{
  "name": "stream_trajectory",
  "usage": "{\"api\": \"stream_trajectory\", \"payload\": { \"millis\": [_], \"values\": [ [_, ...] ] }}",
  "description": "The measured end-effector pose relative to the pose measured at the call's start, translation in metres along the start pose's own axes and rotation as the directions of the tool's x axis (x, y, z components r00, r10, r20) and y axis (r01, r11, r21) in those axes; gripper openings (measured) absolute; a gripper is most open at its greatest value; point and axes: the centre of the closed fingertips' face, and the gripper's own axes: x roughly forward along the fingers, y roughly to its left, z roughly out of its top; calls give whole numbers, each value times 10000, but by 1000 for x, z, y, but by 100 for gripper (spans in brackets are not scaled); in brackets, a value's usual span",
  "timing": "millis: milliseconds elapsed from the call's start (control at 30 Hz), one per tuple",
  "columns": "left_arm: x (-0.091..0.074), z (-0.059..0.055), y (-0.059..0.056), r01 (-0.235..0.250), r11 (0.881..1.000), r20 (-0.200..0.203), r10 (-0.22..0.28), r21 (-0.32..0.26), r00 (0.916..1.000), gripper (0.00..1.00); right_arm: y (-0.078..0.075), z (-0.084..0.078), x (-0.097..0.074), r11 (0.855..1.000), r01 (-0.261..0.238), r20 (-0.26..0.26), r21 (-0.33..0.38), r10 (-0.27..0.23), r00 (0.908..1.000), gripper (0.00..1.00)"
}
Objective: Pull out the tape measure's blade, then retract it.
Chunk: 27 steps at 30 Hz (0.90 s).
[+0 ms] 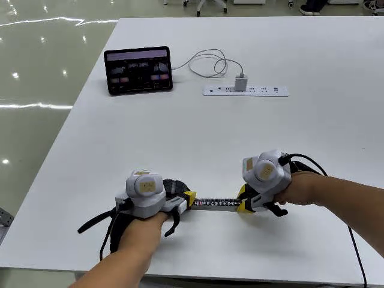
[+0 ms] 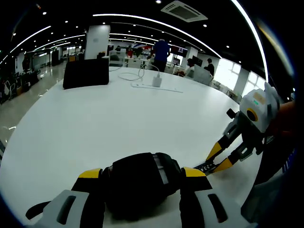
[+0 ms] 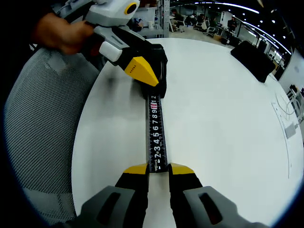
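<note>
- The left gripper (image 1: 180, 201) is at the near edge of the white bench (image 1: 240, 138), held in a hand whose forearm comes up from the bottom of the head view.
- Its two yellow-tipped jaws are pressed against either side of the tape measure (image 2: 140, 185), a black rounded case that rests on the bench between them.
- From the case the blade (image 3: 156, 128) runs out flat along the bench surface towards the right gripper (image 3: 158, 169). Black numerals and a red mark show on its face.
- The right gripper is closed onto the free end of the blade, its yellow tips pinching the strip from both edges. Whether the end hook is past the tips cannot be told.
- The two grippers are near each other, joined by the short drawn-out length of blade.
- A black cable trails from the right gripper over the person's forearm.
- Well beyond, towards the far side of the bench, a dark tablet (image 1: 138, 69) stands propped up with its screen lit.
- Beside it lies a white power strip (image 1: 246, 91) with a white charger (image 1: 240, 82) plugged in, and a looped white cord (image 1: 207, 63) runs from the charger to the tablet.
</note>
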Motion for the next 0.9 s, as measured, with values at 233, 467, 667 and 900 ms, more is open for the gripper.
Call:
{"api": "stream_trajectory", "payload": {
  "millis": [233, 467, 667, 900],
  "values": [
    [0, 0, 0, -24, 10000, 8, 24, -24, 10000, 60, -1, 4, 2, 9999, 34, 95, 105, -35, 9999, 12],
    [1, 1, 1, -22, 10000, 13, 22, -52, 10000, 60, -3, 10, 5, 9999, 61, 271, 87, -64, 9996, 12],
    [1, 1, 1, -22, 10000, 14, 22, -75, 10000, 60, -3, 12, 6, 9999, 71, 273, 73, -73, 9996, 12],
    [0, 1, 2, -24, 9998, 23, 24, -194, 10000, 60, -6, 15, 7, 9996, 253, 356, -139, -248, 9991, 12]
  ]
}}
